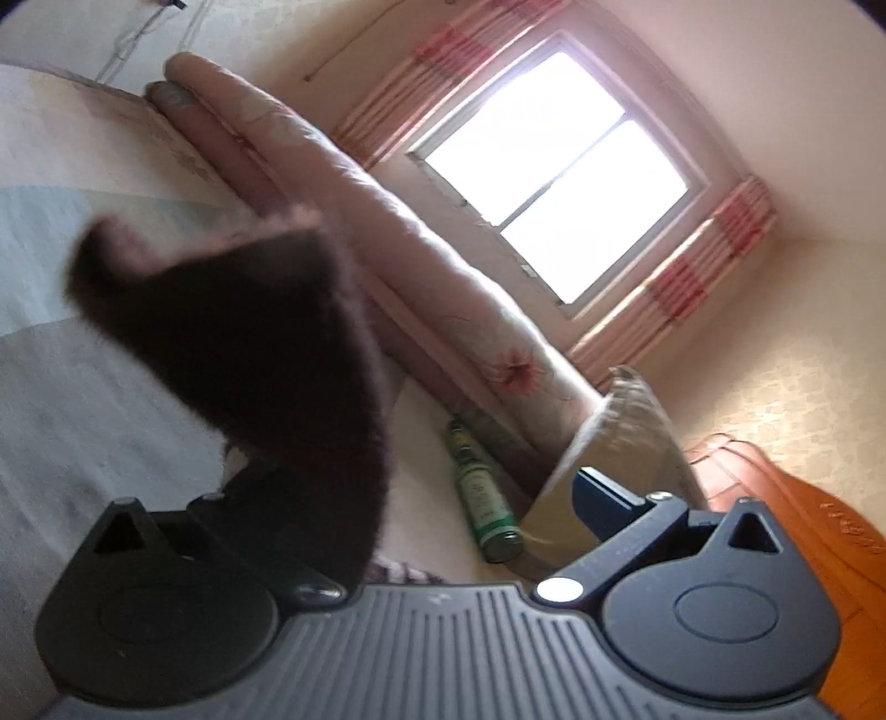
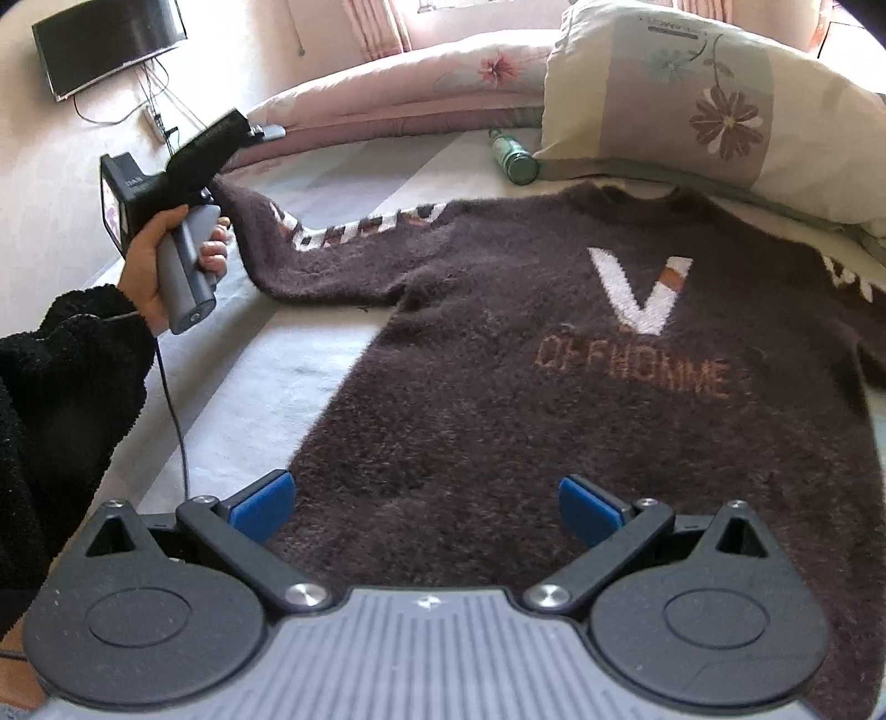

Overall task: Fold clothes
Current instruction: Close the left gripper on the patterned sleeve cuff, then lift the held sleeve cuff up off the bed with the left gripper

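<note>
A dark brown fuzzy sweater (image 2: 581,387) with a white V and orange lettering lies flat, front up, on the bed. My right gripper (image 2: 426,507) hovers open over its lower hem, blue pads (image 2: 260,507) wide apart and holding nothing. A hand holds my left gripper (image 2: 260,130) at the end of the sweater's left sleeve (image 2: 310,266), which is raised off the bed there. In the left wrist view the sleeve end (image 1: 249,343) drapes over and hides the left finger. The right finger's blue pad (image 1: 603,498) stands far out, so the left gripper (image 1: 432,493) is open.
A green glass bottle (image 2: 512,155) lies on the bed by a floral pillow (image 2: 692,94). A rolled pink quilt (image 2: 398,83) runs along the far side under the window (image 1: 554,177). A wall TV (image 2: 105,44) and a wooden headboard (image 1: 803,531) are also in view.
</note>
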### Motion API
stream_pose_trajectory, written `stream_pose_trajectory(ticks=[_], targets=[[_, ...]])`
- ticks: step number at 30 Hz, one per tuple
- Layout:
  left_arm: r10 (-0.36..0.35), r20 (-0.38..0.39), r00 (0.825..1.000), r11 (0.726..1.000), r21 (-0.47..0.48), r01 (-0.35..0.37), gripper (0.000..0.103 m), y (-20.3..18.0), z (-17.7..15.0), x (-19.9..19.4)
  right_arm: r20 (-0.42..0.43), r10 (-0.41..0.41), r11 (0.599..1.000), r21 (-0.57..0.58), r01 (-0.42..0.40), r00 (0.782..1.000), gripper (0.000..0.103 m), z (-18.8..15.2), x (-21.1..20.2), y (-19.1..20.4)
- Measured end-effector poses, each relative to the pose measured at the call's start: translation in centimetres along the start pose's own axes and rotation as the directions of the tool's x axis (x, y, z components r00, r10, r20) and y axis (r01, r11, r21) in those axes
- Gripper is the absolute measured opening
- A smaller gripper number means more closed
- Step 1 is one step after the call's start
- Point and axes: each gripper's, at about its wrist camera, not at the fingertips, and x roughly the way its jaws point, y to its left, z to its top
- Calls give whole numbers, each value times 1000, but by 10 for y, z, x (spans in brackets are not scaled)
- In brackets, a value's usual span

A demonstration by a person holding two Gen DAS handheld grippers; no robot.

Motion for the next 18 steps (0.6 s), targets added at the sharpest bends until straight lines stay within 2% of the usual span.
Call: stream_pose_trajectory(ticks=[4, 6, 9, 10, 12, 15, 16, 18], targets=[[102, -8, 995, 994, 27, -102, 102, 12, -16, 4, 1, 2, 1000, 28, -2, 1000, 103, -7, -8, -14], [150, -25, 988, 989, 1, -150, 102, 31, -24, 5, -11, -13, 999, 41, 14, 1000, 103, -10, -7, -22], [192, -54, 980, 966, -163, -199, 101, 71, -32, 0, -28, -26, 997, 67, 28, 999, 103, -14, -3, -32], [170, -42, 984, 963, -207, -175, 101, 83, -34, -4, -33, -27, 997, 77, 30, 999, 103, -15, -1, -34], [134, -7, 991, 967, -217, -133, 102, 89, -34, -11, -46, -29, 996, 86, 32, 999, 103, -17, 3, -37], [92, 8, 996, 942, -326, -84, 102, 104, -27, -16, -61, -29, 996, 85, 34, 998, 103, -19, 9, -35], [68, 24, 997, 918, -393, -53, 102, 112, -25, -19, -65, -29, 996, 82, 34, 998, 103, -19, 11, -34], [23, 60, 998, 854, -519, 12, 102, 130, -20, -25, -67, -22, 997, 75, 27, 998, 103, -20, 12, -31]])
